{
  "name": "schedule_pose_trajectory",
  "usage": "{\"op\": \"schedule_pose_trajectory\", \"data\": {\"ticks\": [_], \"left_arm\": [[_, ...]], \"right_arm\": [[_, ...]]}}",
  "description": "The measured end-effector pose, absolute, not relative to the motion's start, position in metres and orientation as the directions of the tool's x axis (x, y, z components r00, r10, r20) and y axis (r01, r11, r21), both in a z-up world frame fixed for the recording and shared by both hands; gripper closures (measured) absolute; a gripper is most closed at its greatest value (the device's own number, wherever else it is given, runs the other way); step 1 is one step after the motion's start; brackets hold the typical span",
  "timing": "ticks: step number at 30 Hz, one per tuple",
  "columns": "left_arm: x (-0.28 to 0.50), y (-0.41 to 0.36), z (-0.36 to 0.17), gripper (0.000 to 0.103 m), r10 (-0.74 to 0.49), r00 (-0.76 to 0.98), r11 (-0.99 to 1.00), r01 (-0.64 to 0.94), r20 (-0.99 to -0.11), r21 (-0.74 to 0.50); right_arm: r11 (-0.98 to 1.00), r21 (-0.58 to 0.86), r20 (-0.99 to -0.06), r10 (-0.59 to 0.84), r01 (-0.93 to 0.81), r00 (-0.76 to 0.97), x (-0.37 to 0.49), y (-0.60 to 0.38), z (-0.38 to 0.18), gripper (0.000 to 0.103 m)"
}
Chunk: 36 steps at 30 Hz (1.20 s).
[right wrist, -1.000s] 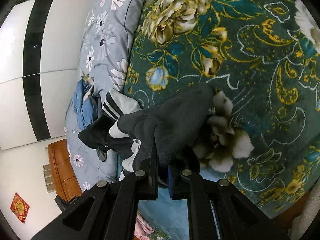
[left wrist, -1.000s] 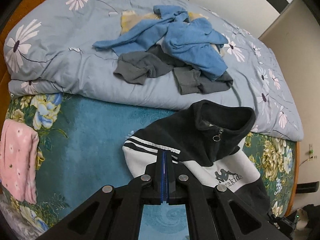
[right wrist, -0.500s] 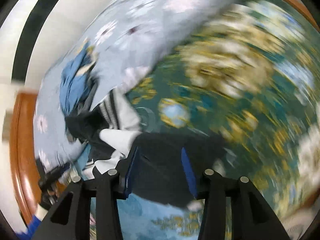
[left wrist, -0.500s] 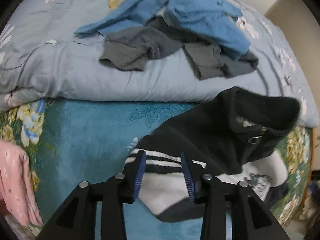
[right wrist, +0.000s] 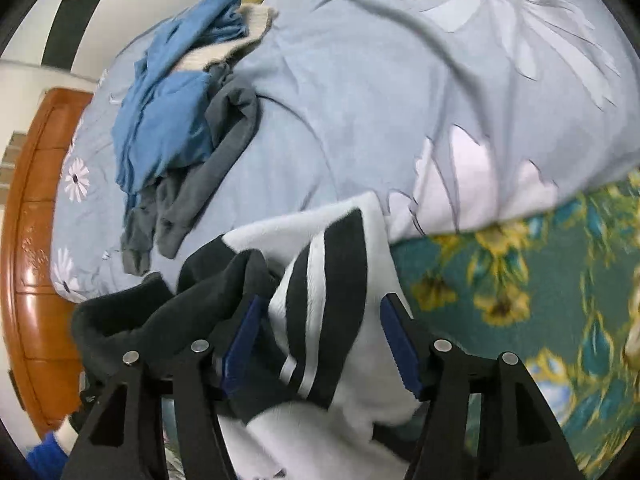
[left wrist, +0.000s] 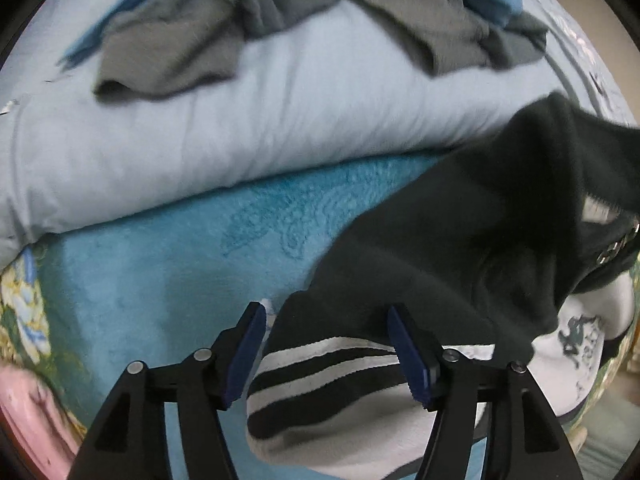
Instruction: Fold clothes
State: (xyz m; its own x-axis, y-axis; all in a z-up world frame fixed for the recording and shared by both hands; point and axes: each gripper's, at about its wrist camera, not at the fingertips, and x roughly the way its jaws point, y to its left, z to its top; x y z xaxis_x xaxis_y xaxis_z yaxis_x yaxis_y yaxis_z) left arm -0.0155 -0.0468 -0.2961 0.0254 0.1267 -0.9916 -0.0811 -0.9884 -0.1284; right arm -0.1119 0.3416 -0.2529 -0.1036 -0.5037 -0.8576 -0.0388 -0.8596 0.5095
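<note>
Both the left gripper (left wrist: 326,350) and right gripper (right wrist: 320,340) had wide jaws around the striped black-and-white top (left wrist: 440,248), holding nothing, maybe ready to fold.

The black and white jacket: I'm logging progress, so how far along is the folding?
Early. Nothing looks folded yet: the black and white jacket lies rumpled on the teal blanket. In hand: nothing; the left gripper and right gripper are both open over its striped sleeves. Left: this jacket, plus the blue garment and grey garment heaped on the duvet.
</note>
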Motion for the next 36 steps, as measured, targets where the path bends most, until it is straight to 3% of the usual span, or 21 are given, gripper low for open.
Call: {"op": "schedule_pose_trajectory", "data": {"ticks": [5, 10, 11, 14, 15, 17, 19, 27, 36], "left_arm": [[-0.011, -0.048, -0.318, 0.036, 0.147, 0.098, -0.98, -0.119, -0.984, -0.159], [0.001, -0.06, -0.323, 0.039, 0.2, 0.102, -0.978, -0.031, -0.974, -0.204], [0.004, -0.062, -0.322, 0.041, 0.203, 0.096, -0.978, -0.016, -0.974, -0.206], [0.015, -0.066, -0.319, 0.068, 0.163, 0.088, -0.986, 0.004, -0.983, -0.164], [0.018, -0.068, -0.319, 0.077, 0.155, 0.089, -0.988, 0.017, -0.984, -0.154], [0.025, -0.072, -0.315, 0.082, 0.153, 0.076, -0.987, 0.053, -0.985, -0.149], [0.033, -0.075, -0.304, 0.091, 0.132, 0.039, -0.988, 0.091, -0.991, -0.128], [0.066, -0.059, -0.207, 0.097, 0.04, -0.24, -0.992, 0.108, -0.97, -0.067], [0.051, -0.036, -0.125, 0.097, -0.016, -0.422, -0.999, 0.041, -0.906, -0.001]], "right_arm": [[-0.895, 0.445, -0.894, -0.442, -0.022, -0.078, -0.123, 0.338, -0.27, 0.038], [-0.869, 0.482, -0.876, -0.48, -0.116, -0.043, -0.122, 0.349, -0.292, 0.035], [-0.858, 0.493, -0.869, -0.493, -0.143, -0.037, -0.121, 0.351, -0.295, 0.035], [-0.811, 0.534, -0.839, -0.544, -0.238, -0.029, -0.117, 0.358, -0.3, 0.037], [-0.794, 0.545, -0.829, -0.559, -0.268, -0.029, -0.115, 0.36, -0.301, 0.042], [-0.77, 0.56, -0.815, -0.577, -0.306, -0.039, -0.111, 0.362, -0.298, 0.069], [-0.752, 0.573, -0.807, -0.587, -0.325, -0.064, -0.106, 0.364, -0.291, 0.081], [-0.577, 0.747, -0.665, -0.648, -0.33, -0.371, -0.067, 0.416, -0.202, 0.086], [-0.631, 0.753, -0.58, -0.5, -0.187, -0.643, -0.022, 0.504, -0.07, 0.087]]}}
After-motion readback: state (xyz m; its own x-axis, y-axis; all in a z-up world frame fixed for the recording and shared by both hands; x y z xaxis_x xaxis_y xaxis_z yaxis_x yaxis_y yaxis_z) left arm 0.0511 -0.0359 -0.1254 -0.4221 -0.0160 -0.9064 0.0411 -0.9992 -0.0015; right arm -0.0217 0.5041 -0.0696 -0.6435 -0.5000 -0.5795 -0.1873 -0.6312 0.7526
